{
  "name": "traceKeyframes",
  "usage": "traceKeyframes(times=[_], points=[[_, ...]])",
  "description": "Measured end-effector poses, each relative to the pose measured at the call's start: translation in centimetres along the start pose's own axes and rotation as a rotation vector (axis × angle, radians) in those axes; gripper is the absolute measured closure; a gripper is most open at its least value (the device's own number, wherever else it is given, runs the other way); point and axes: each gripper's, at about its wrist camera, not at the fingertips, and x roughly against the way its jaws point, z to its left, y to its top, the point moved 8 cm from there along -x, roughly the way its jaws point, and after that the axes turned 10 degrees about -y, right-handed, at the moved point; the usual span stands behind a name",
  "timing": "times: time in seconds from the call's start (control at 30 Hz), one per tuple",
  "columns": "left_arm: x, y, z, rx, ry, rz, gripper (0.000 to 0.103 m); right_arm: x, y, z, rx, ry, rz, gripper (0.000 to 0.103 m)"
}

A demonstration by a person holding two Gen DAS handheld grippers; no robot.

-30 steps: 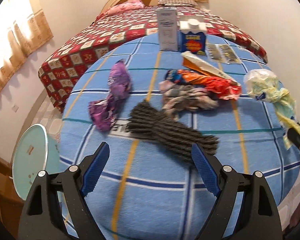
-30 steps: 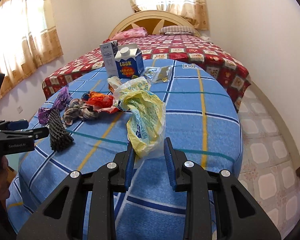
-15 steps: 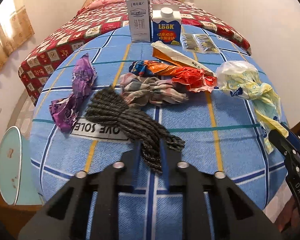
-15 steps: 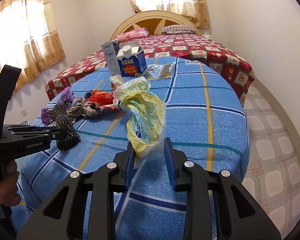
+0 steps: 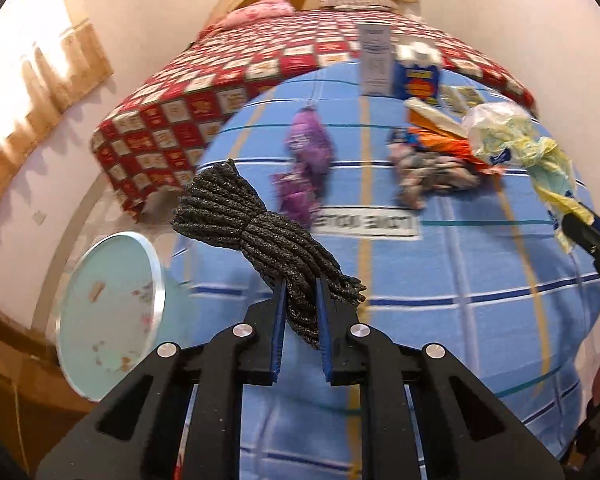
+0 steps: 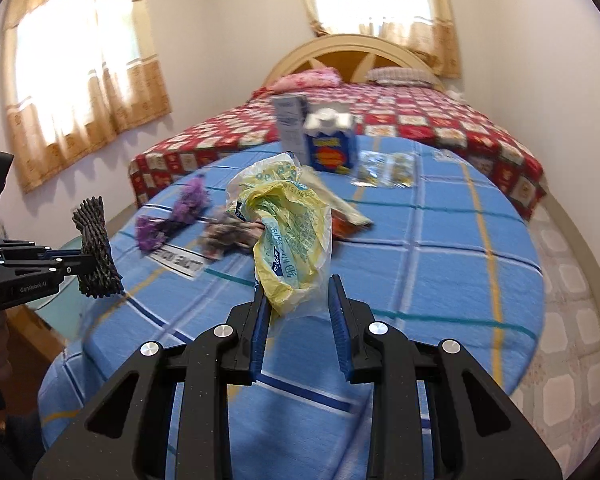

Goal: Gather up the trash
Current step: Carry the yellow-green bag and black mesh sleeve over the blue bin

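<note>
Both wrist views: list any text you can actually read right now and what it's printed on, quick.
"GenRobot.AI": on the side of the left gripper, seen from the right wrist.
Blue carton: label blurred, unreadable.
Tall white box: print blurred.
Yellow plastic bag: blue lettering crumpled, unreadable.
White patch on the blue blanket: dark letters upside down and blurred.

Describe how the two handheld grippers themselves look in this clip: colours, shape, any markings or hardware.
Both are alike. The left gripper and right gripper have matte black angular linkage arms with triangular cut-outs, silver round pivot bolts, and two flat fingers lined with ribbed blue pads. Seen side-on from the right wrist view, the left gripper's black body carries small white lettering, too blurred to read surely. No cables or sleeves show.
</note>
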Motion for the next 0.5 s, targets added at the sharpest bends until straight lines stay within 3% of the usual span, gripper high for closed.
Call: traceKeyframes(times=[0.23,0.5], points=[[0.9,-1.7,6.0,0.058,0.116,0.008,0.089,-0.9,2.1,5.4,0.066,0.068,-0.025,0.074],[2.1,-3.7,12.2,0.133,0.199,0.023,0.089,-2.6,4.0,12.4,0.168,0.148,-0.031,0.074]])
